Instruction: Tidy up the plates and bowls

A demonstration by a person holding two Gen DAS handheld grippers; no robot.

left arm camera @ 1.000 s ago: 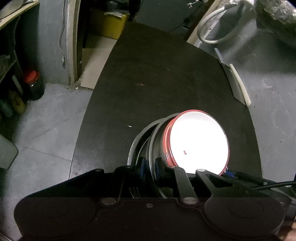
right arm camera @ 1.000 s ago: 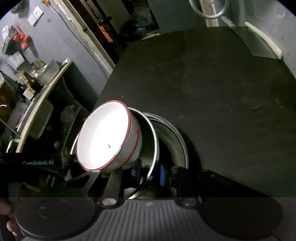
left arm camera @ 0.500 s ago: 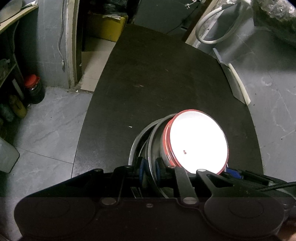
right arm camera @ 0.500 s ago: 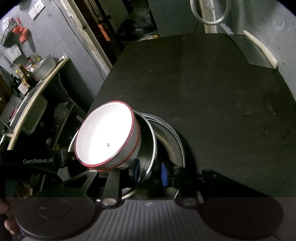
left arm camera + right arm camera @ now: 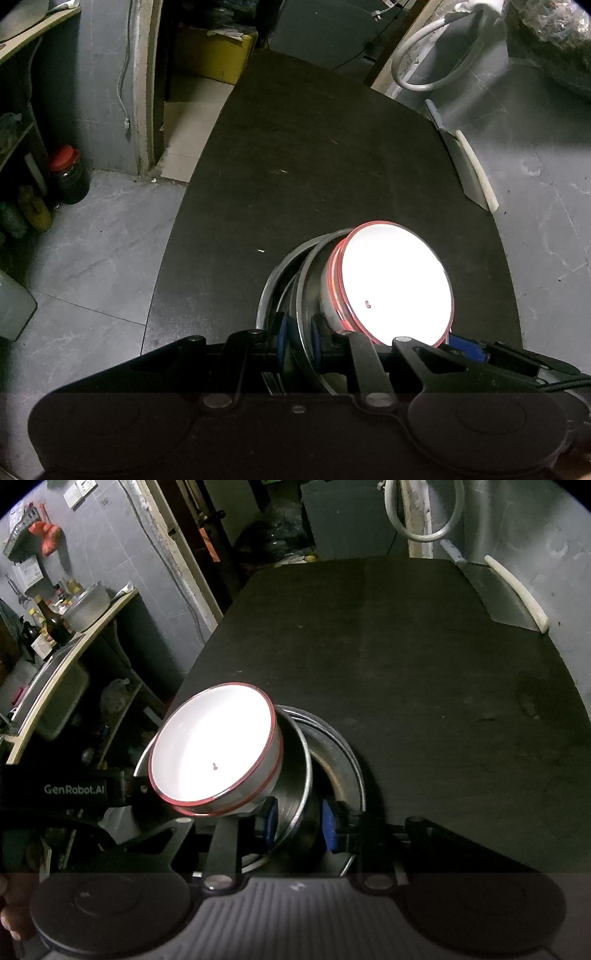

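Between the blue pads of the left tool (image 5: 298, 341) sits the rim of a steel bowl (image 5: 308, 291), and the tool looks clenched on it; the right tool (image 5: 299, 821) pinches a steel rim (image 5: 306, 775) the same way from the opposite side — whether it is the very same rim I cannot tell. Inside the steel stack rests a white bowl (image 5: 214, 747) with a red edge, tilted so its mouth faces the left tool's side in the right view, while the left view shows it leaning toward the right tool; an outer steel bowl (image 5: 347, 753) nests underneath. The whole stack is held on edge, rims nearly vertical, close over the near end of the dark worktop (image 5: 424, 657); contact with it is hidden. Both tools are equally near, so any setting-down turns on rolling the stack flat, mouth up, with the white bowl liable to slide out first. Only the right view shows the shelf with bottles (image 5: 48, 620); only the left shows the floor and a red-capped jar (image 5: 68, 173). Farther off, a cleaver (image 5: 498, 594) lies at the worktop's far edge.
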